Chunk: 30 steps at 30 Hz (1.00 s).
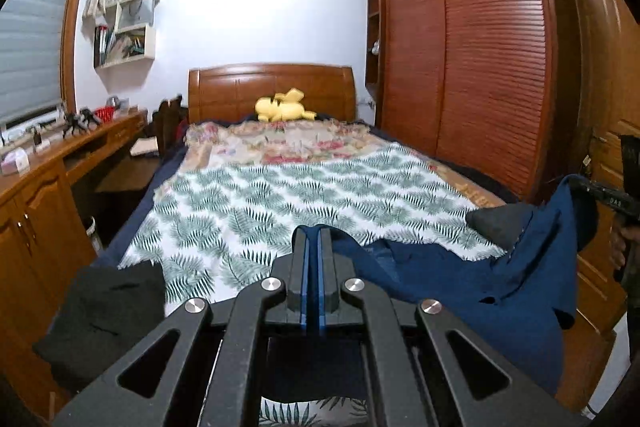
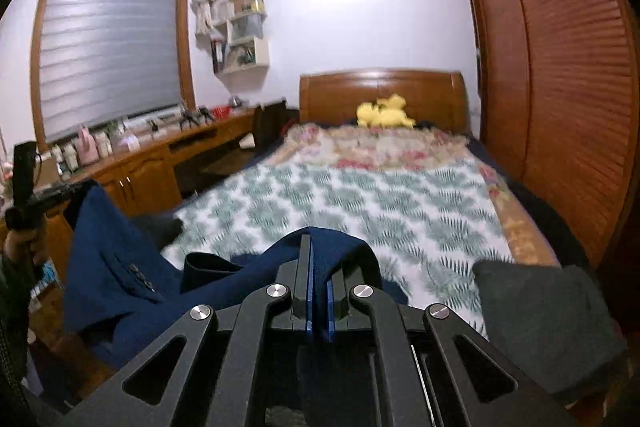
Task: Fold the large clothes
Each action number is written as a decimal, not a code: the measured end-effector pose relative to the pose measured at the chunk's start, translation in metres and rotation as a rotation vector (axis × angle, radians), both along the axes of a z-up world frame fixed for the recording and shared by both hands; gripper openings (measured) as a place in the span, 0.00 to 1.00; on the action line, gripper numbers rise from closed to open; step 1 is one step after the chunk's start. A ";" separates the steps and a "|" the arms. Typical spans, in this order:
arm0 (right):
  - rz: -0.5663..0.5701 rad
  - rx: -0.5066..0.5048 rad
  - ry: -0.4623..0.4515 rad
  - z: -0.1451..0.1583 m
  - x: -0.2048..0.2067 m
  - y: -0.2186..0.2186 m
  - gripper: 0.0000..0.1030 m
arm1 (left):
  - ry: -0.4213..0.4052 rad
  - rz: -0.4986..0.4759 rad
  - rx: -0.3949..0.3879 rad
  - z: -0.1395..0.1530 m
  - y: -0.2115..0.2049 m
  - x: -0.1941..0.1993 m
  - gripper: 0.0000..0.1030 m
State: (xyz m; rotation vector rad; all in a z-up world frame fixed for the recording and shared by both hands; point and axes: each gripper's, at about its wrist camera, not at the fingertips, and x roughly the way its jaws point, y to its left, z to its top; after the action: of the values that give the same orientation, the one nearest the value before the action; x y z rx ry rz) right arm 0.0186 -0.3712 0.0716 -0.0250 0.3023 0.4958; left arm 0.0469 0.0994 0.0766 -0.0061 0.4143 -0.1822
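A navy blue garment hangs stretched between both grippers above the foot of the bed. My left gripper is shut on one edge of the navy garment. My right gripper is shut on another edge of the same navy garment, which drapes over its fingers. The right gripper also shows at the right edge of the left wrist view, and the left gripper at the left edge of the right wrist view, each with cloth in it.
A dark grey garment lies at the bed's near left corner, and one at its near right. A yellow plush toy sits by the headboard. A wooden desk runs along the left, a wardrobe stands on the right.
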 end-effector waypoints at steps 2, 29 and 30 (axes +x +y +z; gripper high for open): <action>-0.017 -0.025 0.033 -0.007 0.012 0.008 0.04 | 0.041 0.006 -0.005 -0.013 0.001 0.013 0.03; -0.193 -0.242 0.323 -0.057 0.204 0.069 0.49 | 0.284 0.003 0.024 -0.141 -0.020 0.195 0.37; -0.195 -0.247 0.319 -0.056 0.200 0.069 0.51 | 0.285 -0.003 0.015 -0.143 -0.020 0.191 0.46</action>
State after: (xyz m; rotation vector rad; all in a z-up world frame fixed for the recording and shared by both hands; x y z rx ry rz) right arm 0.2191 -0.3020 0.0160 -0.1557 0.6708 0.2649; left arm 0.2383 0.0798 -0.0668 -0.0164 0.6995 -0.1821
